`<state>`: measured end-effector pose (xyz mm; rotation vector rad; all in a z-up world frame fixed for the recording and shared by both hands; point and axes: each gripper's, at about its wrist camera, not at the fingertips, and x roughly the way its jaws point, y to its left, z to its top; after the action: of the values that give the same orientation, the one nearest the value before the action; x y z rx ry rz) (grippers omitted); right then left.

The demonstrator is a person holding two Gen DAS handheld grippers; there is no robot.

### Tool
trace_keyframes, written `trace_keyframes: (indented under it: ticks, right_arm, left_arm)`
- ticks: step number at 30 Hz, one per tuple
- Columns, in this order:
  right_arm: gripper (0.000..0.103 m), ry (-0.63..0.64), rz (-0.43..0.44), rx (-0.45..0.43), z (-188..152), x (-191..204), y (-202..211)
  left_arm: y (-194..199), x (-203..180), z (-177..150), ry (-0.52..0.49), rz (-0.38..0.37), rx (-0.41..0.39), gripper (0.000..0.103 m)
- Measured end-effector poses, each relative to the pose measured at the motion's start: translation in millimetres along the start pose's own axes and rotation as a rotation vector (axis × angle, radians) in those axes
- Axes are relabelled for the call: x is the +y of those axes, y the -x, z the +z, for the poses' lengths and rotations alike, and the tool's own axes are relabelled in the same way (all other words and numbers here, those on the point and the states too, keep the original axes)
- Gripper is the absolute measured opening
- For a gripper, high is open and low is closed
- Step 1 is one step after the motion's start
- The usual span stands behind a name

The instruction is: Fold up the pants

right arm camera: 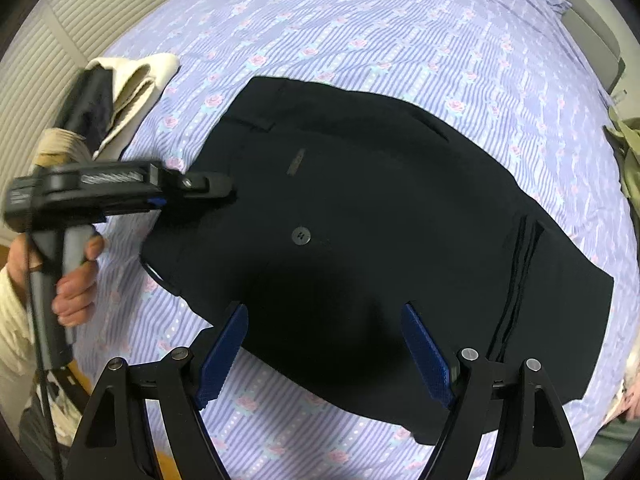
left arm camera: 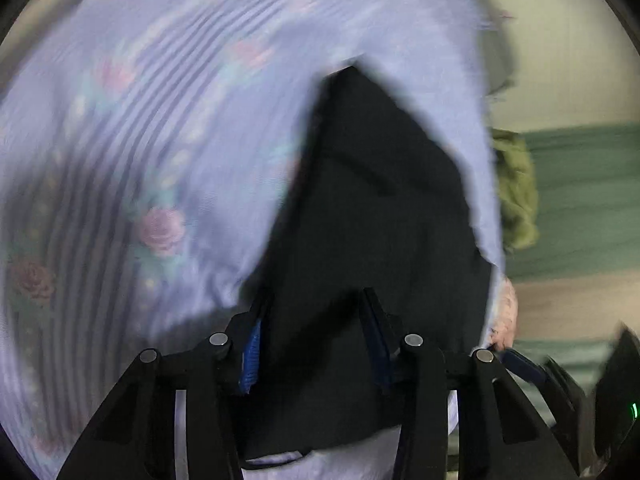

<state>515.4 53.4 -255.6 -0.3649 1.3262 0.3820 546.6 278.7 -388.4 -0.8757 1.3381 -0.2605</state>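
Black pants [right arm camera: 380,220] lie folded on a lilac striped bedsheet with pink roses [right arm camera: 360,40]; a button [right arm camera: 301,236] and a back pocket show. My right gripper [right arm camera: 326,344] is open and empty, hovering over the near edge of the pants. My left gripper [right arm camera: 216,188] comes in from the left, its tips at the pants' left edge. In the blurred left wrist view, the left gripper [left arm camera: 316,320] has its fingers spread, with black pants cloth [left arm camera: 360,220] between and beyond them; whether it touches the cloth I cannot tell.
A folded cream garment [right arm camera: 136,80] lies at the bed's far left. An olive-green garment [right arm camera: 628,160] sits at the bed's right edge, also in the left wrist view [left arm camera: 516,192]. A slatted wall [right arm camera: 60,40] stands behind the bed.
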Motion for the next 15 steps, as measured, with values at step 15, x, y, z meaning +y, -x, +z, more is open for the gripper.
trace_keyframes:
  ticks: [15]
  right_arm:
    - [0.08, -0.188, 0.02, -0.103, -23, -80, 38]
  left_arm:
    - [66, -151, -40, -0.281, 0.262, -0.205, 0.013]
